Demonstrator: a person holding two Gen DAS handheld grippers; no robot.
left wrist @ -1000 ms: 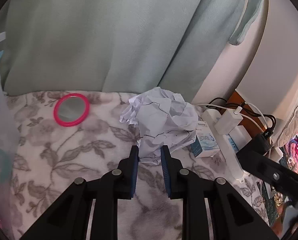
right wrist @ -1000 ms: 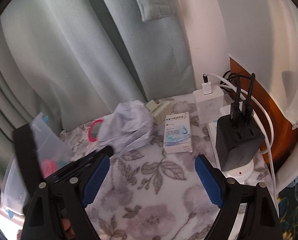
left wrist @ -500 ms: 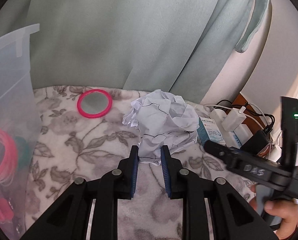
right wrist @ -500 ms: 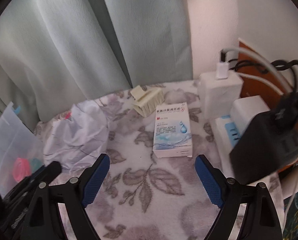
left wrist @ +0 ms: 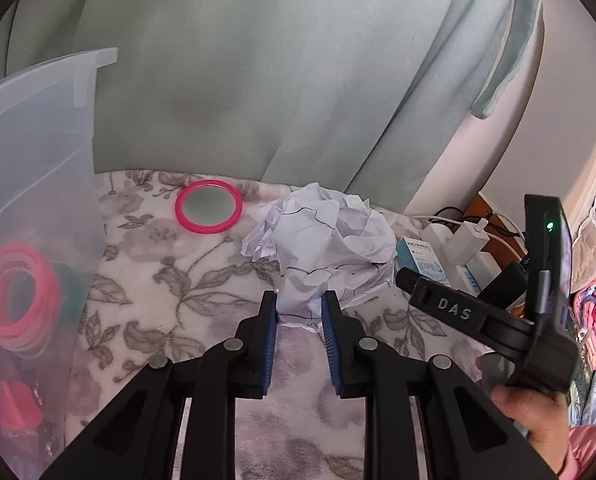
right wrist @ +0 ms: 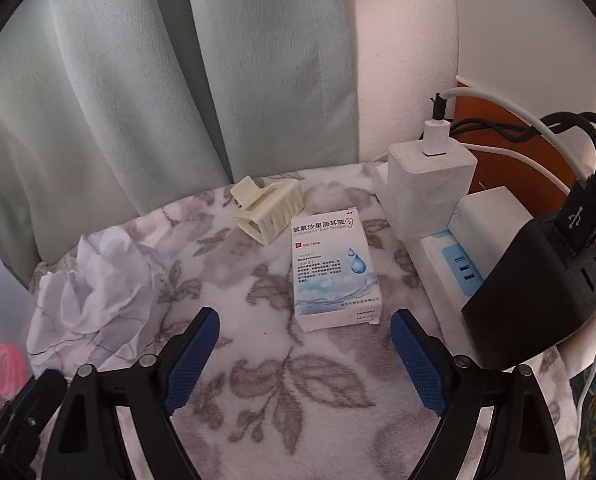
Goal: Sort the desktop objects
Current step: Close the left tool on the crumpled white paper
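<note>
A ball of crumpled white paper (left wrist: 322,240) rests on the floral cloth, and my left gripper (left wrist: 299,312) is shut on its near lower edge. The same paper (right wrist: 97,284) shows at the left of the right wrist view. A white and blue ear-drops box (right wrist: 334,268) lies flat just beyond my right gripper (right wrist: 304,328), which stands wide open with nothing between its blue pads. A cream hair clip (right wrist: 267,210) sits behind the box. A round pink-rimmed mirror (left wrist: 208,212) lies near the curtain.
A clear plastic bin (left wrist: 37,200) holding pink rings stands at the left. A white power strip (right wrist: 450,264), a white charger (right wrist: 430,184) and a black charger (right wrist: 538,292) with cables crowd the right. A hand (left wrist: 538,420) holds the right gripper. Curtains hang behind.
The left gripper carried the paper leftward; the bin came into its view and the right gripper entered at the right. The right gripper dipped toward the ear-drops box, which now looks larger.
</note>
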